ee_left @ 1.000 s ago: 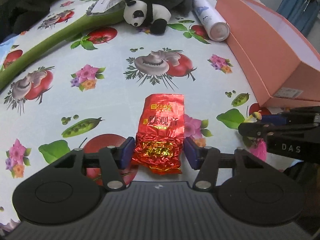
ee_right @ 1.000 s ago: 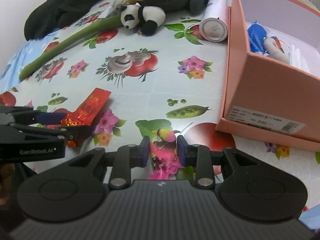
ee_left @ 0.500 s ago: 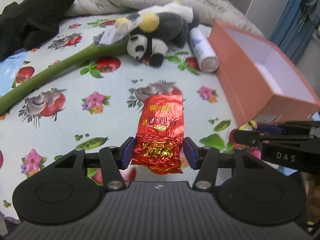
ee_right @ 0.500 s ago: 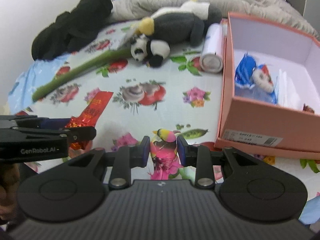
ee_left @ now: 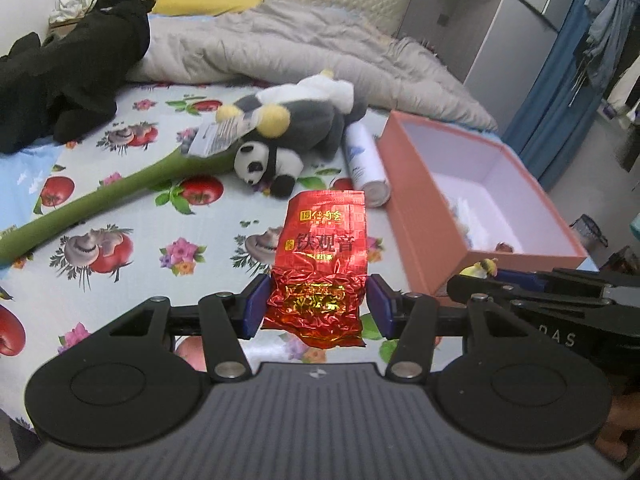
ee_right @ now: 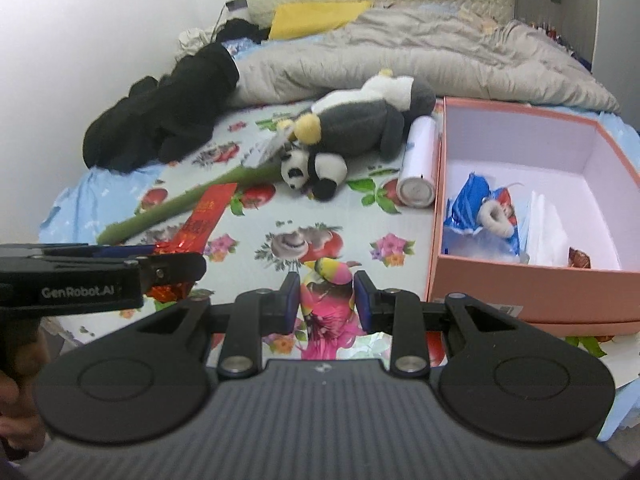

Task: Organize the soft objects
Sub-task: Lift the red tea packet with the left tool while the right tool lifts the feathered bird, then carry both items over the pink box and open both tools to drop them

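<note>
Red foil tea packet (ee_left: 320, 256) sits pinched in the left gripper (ee_left: 318, 306), the pink-feathered toy bird (ee_right: 326, 292) in the right gripper (ee_right: 326, 298) — both clamped and raised, presumably bound for the pink box (ee_right: 520, 292)

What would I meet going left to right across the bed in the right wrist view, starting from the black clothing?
Black clothing → green plush stem → small panda plush → white spray can → pink box.
</note>
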Motion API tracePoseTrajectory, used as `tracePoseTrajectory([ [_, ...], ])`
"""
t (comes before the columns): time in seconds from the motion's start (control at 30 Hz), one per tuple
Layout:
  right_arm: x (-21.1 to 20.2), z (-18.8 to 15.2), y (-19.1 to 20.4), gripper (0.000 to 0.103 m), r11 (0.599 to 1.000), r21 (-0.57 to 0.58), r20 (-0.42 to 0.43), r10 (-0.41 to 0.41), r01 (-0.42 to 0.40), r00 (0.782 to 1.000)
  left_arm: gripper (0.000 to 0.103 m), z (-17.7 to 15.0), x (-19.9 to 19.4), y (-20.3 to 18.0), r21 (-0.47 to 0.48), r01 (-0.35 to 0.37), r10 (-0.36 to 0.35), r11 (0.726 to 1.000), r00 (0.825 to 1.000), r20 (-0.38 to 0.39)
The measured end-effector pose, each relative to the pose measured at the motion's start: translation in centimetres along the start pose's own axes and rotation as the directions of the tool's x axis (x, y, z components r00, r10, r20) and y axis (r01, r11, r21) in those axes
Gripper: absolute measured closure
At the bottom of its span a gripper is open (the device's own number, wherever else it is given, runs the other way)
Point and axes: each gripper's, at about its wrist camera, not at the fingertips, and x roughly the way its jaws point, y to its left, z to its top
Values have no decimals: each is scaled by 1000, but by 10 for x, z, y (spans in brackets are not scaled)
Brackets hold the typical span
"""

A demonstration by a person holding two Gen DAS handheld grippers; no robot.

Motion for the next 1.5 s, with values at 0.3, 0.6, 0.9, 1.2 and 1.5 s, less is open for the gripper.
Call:
tracePoseTrajectory([
  [0.3,-32,4,3,71,1000,7,62,-7,6,998,44,2,-29,-19,12,35,-36,999,999,38],
  [0.6,-61,4,-10,70,998,33,102,-49,46,994,44,6,-37,-55,64,111,-114,992,992,47],
  [0.9,-76,0,-53,70,986,124,104,-121,108,987,44,15,-17,-103,119,200,-202,972,979,1],
  [1.2,-57,16,-107,70,967,205,85,-174,154,981,44,42,37,-144,171,233,-226,957,972,-62],
  [1.5,-9,40,-161,70,955,247,43,-179,163,983,44,84,121,-170,169,241,-220,956,966,-135],
])
